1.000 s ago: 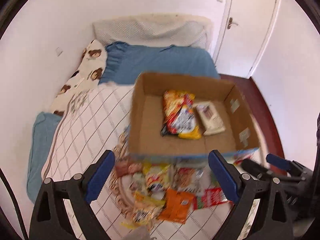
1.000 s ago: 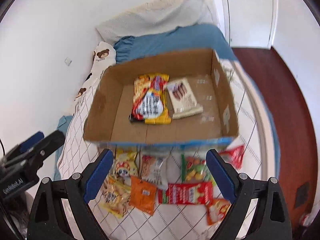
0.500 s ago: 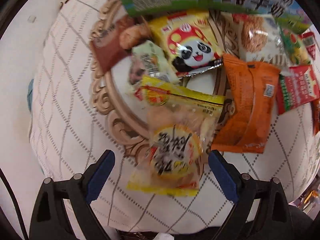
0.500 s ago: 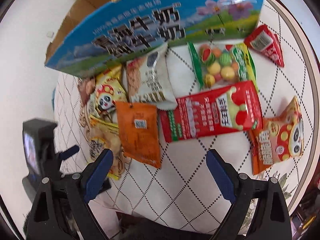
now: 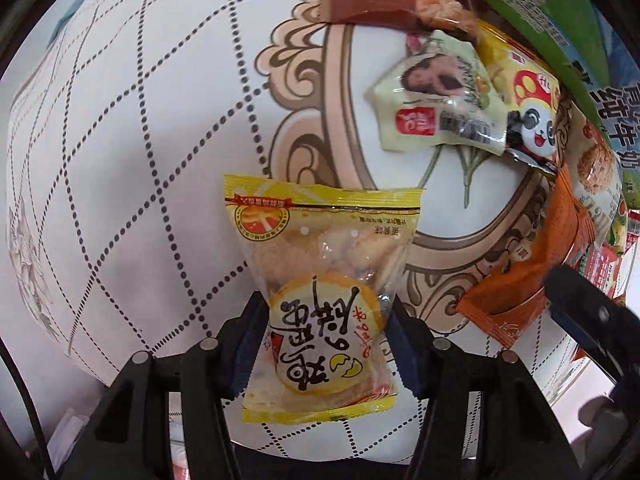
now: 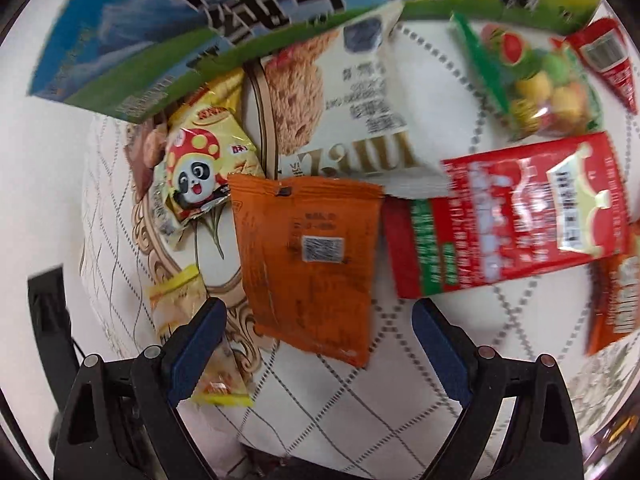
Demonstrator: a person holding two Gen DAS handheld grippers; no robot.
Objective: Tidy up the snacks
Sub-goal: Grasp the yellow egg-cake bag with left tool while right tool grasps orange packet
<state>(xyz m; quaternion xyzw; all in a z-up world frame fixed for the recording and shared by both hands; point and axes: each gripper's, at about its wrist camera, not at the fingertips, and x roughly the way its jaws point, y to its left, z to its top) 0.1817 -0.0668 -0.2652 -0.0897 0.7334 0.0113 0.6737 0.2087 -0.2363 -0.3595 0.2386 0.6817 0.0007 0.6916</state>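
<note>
Quilted white bedspread (image 5: 120,160) strewn with snack packets beside a printed carton (image 6: 168,20).
Left tool (image 5: 322,344) has just been closing and its blue pads now pinch the yellow egg-cake packet (image 5: 320,280) by its lower half — the packet lies flat on the bedspread. Right tool (image 6: 318,344) stands wide open over the orange packet (image 6: 308,256), whose lower edge lies between the pads without touching either — a red packet (image 6: 516,216) lies just to the right of it.
</note>
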